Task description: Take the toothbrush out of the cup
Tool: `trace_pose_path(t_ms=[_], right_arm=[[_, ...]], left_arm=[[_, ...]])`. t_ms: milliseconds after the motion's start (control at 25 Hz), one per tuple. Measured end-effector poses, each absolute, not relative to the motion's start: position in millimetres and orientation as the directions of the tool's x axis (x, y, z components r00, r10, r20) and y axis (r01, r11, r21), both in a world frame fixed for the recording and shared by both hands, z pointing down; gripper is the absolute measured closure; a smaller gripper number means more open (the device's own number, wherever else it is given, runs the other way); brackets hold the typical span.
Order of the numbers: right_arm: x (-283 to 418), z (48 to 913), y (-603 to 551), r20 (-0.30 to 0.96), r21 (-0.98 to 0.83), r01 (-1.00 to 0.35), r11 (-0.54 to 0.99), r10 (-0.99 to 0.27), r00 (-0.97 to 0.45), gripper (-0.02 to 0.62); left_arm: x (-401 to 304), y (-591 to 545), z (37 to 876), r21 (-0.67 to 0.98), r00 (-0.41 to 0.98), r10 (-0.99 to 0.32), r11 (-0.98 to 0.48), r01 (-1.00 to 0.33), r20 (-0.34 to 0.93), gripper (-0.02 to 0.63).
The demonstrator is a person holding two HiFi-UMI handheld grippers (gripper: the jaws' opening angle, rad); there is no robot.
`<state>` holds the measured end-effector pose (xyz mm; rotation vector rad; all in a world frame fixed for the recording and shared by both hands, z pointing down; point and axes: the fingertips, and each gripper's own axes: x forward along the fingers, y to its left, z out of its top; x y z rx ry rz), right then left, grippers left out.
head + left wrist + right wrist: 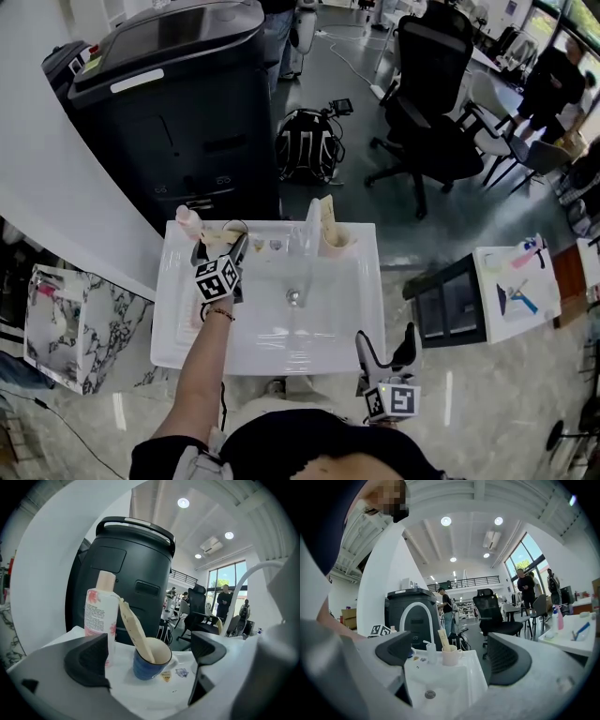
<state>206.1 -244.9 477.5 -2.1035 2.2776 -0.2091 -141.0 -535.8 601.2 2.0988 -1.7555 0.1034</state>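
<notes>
Leaning in the blue cup [146,665] ahead of the open, empty left tongs [147,656], the toothbrush [136,630] shows plainly only in the left gripper view; a pink-capped bottle [99,620] stands just beside. The right tongs [385,345] gape empty by the sink [178,328].

left arm [202,367] extended forward, left gripper [218,251] jaws apart, empty. right gripper [386,343] close by torso [309,448], jaws apart, apparently empty.
</notes>
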Motion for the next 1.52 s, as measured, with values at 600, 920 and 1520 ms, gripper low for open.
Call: trace_pose_path(t_ms=[600, 920, 1520], right_arm=[[220, 486, -254, 0.085, -0.143, -0.988, 0.058, -0.994, -0.071, 0.097], [217, 487, -264, 0.092, -0.138, -0.987, 0.077, -0.992, -0.09, 0.097], [205, 486, -265, 0.1, -0.139, -0.984, 0.114, -0.987, -0.128, 0.097]], left_arm=[[-153, -552, 606, 0.205, 0.128, -0.938, -0.063, -0.977, 0.323, 0.563], [-142, -545, 580, 0.219, 0.172, -0.947, -0.113, -0.969, 0.273, 0.578], [-130, -444, 472, 0.204, 0.263, -0.962, -0.245, -0.948, 0.067, 0.578]])
